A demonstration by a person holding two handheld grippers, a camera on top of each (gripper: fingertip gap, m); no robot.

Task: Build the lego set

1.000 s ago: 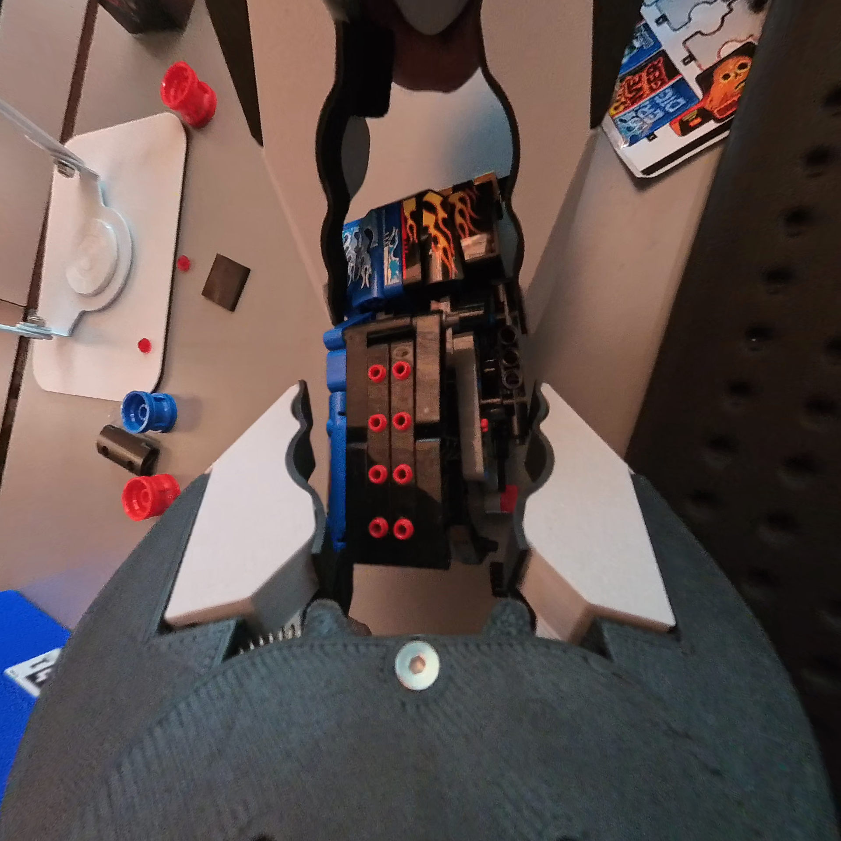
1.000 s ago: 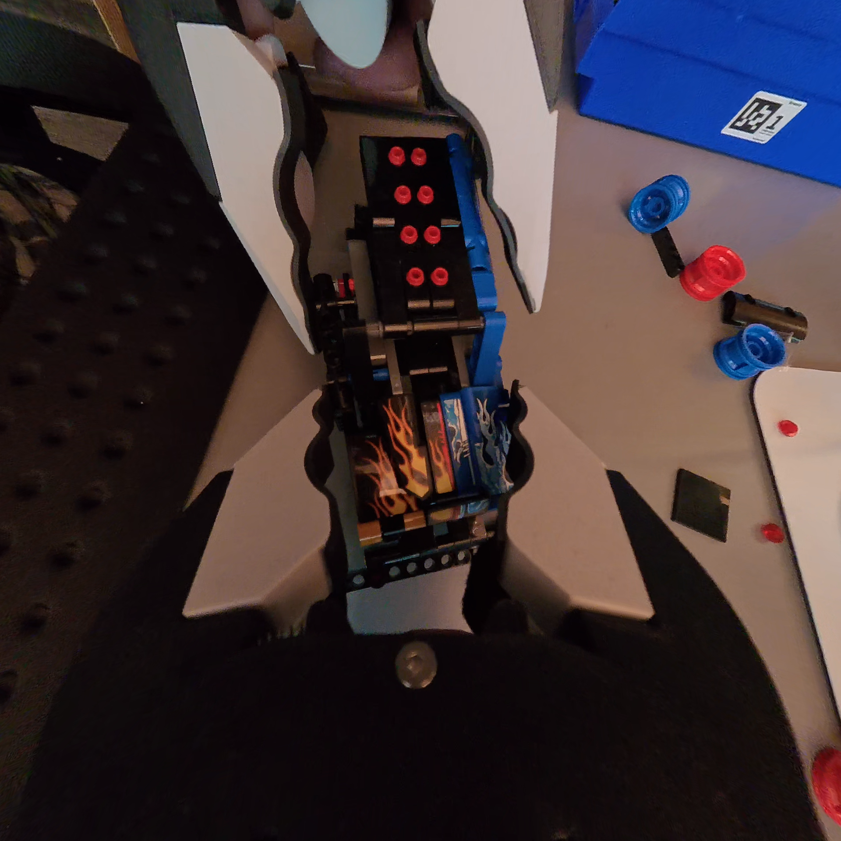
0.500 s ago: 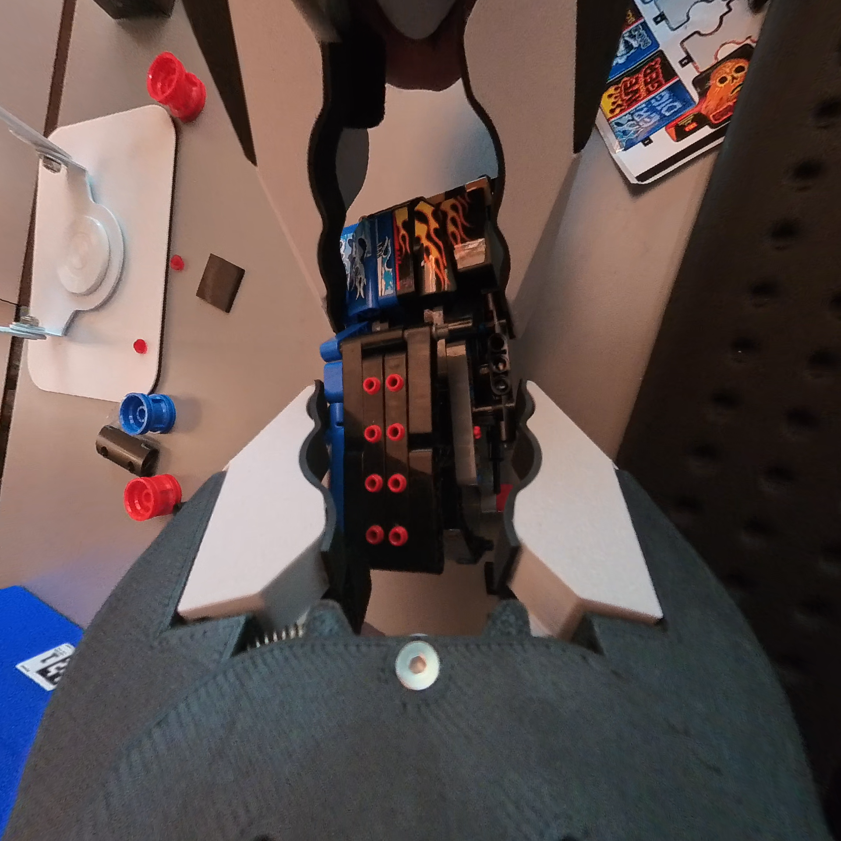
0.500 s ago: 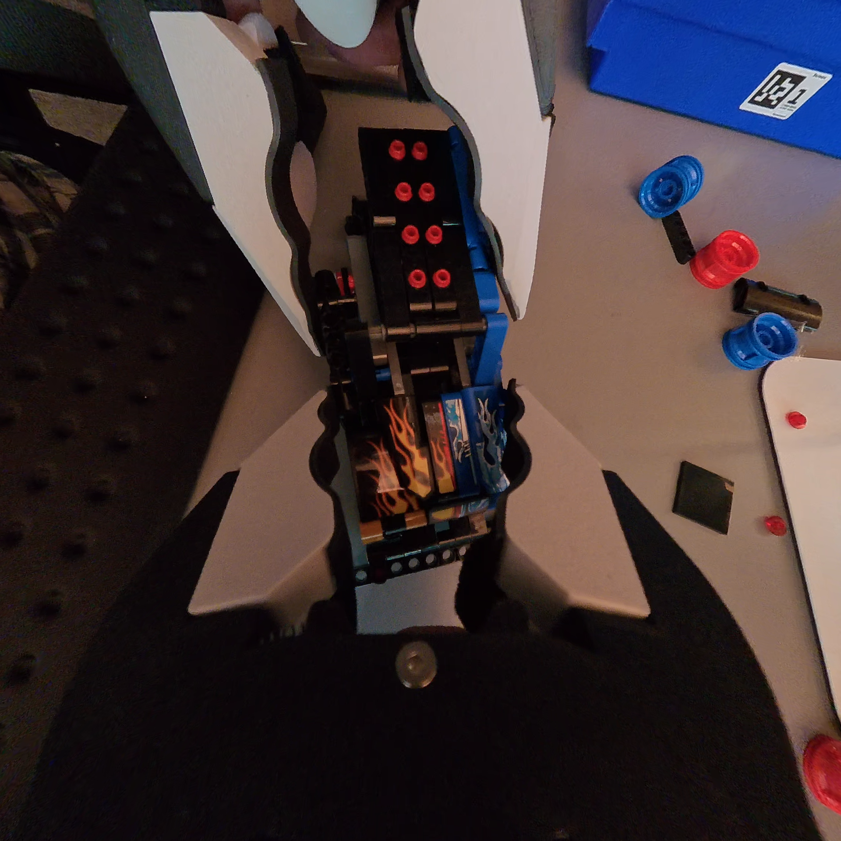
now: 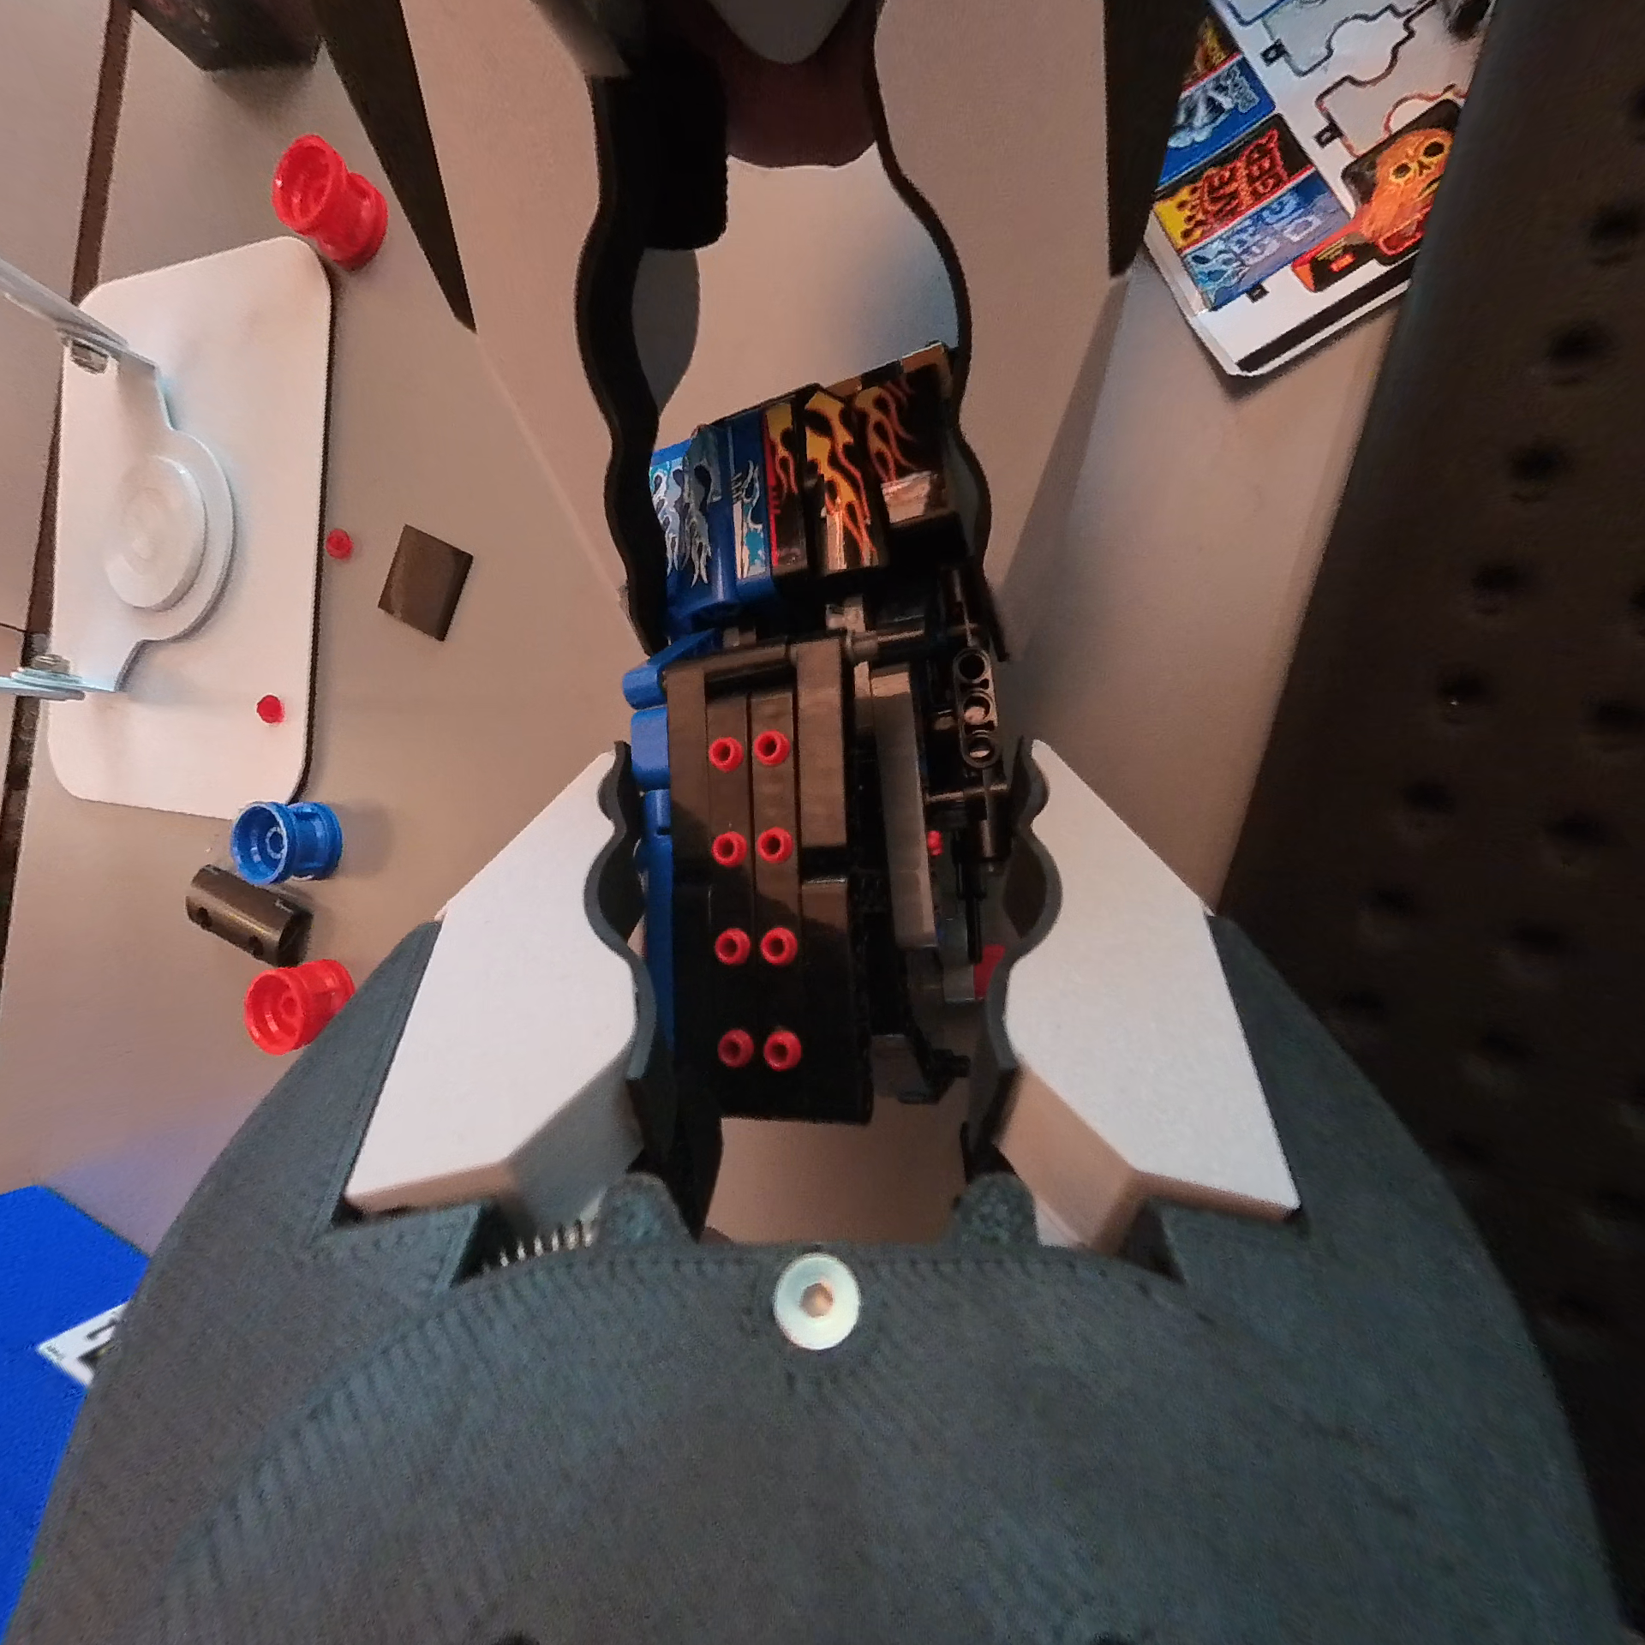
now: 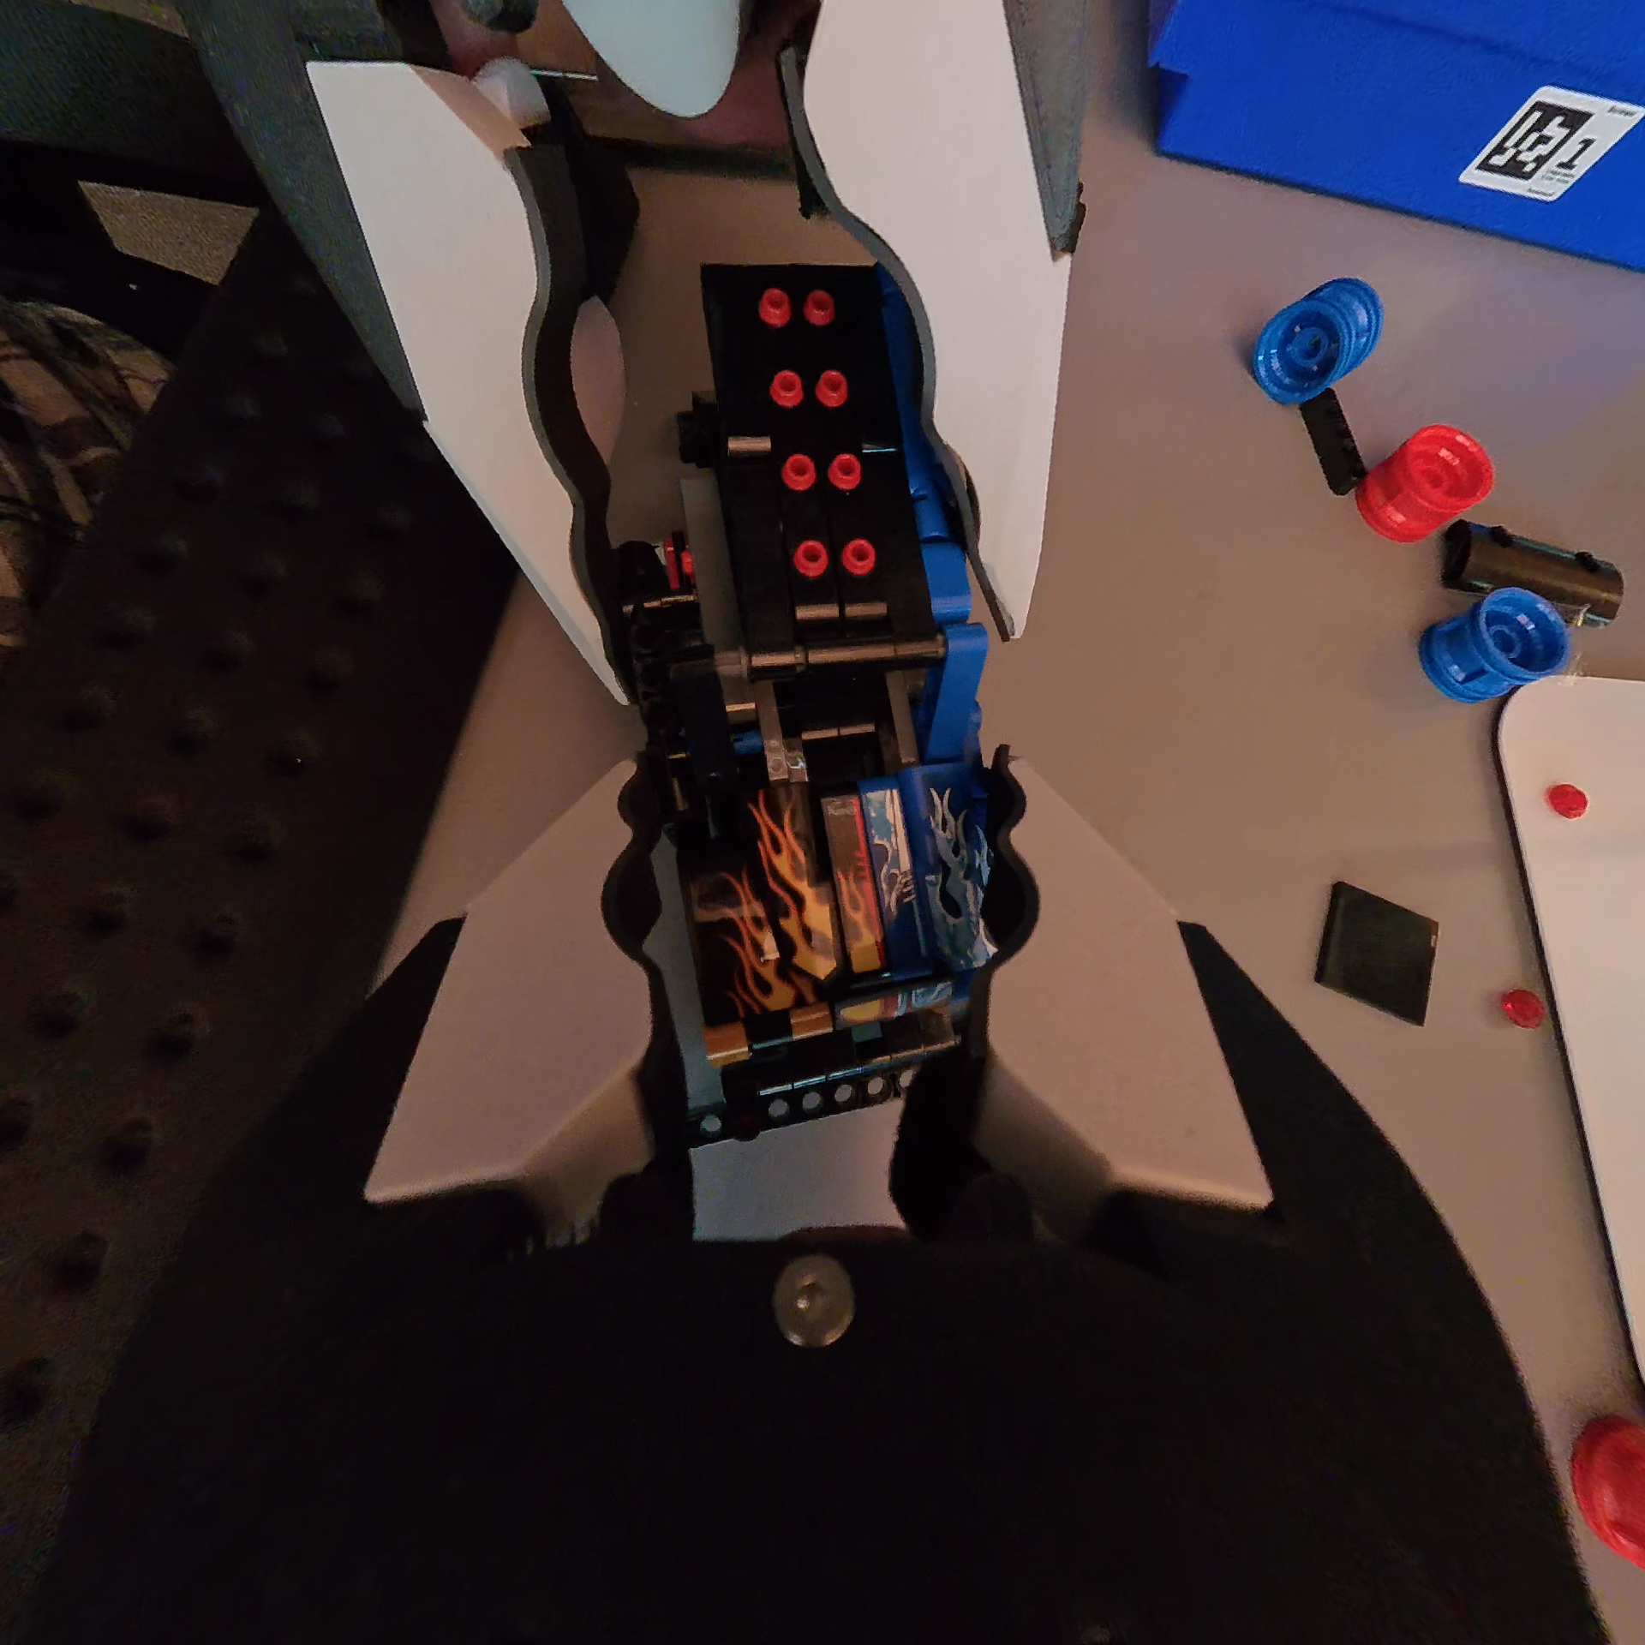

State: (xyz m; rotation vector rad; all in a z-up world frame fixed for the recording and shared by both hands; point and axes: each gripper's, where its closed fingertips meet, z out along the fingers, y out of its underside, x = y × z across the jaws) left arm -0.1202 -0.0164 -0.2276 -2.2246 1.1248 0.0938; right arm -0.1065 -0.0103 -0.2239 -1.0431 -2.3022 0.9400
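A black and blue lego model point(image 5: 783, 890) is held between both grippers above the table. My left gripper point(image 5: 823, 774) is shut on the end with a black panel and rows of red studs. My right gripper point(image 6: 823, 765) is shut on the other end, which has flame-patterned orange and blue tiles point(image 6: 846, 890). The two grippers face each other. The right gripper's fingers point(image 5: 623, 445) show at the top of the left wrist view. The left gripper's fingers point(image 6: 970, 401) show at the top of the right wrist view.
Loose parts lie on the table: red hubs point(image 5: 329, 200) point(image 5: 294, 1006), a blue hub point(image 5: 285, 841), a black connector point(image 5: 249, 912), a black tile point(image 5: 425, 581). Nearby are a white board point(image 5: 187, 516), a sticker sheet point(image 5: 1291, 205), a blue bin point(image 6: 1380, 116) and a black studded mat point(image 6: 178, 801). My two grippers' fingertips are within a few centimetres of each other.
The left gripper's fingers have narrowed a little onto the studded end of the model. Both grippers and the model have shifted slightly over the table.
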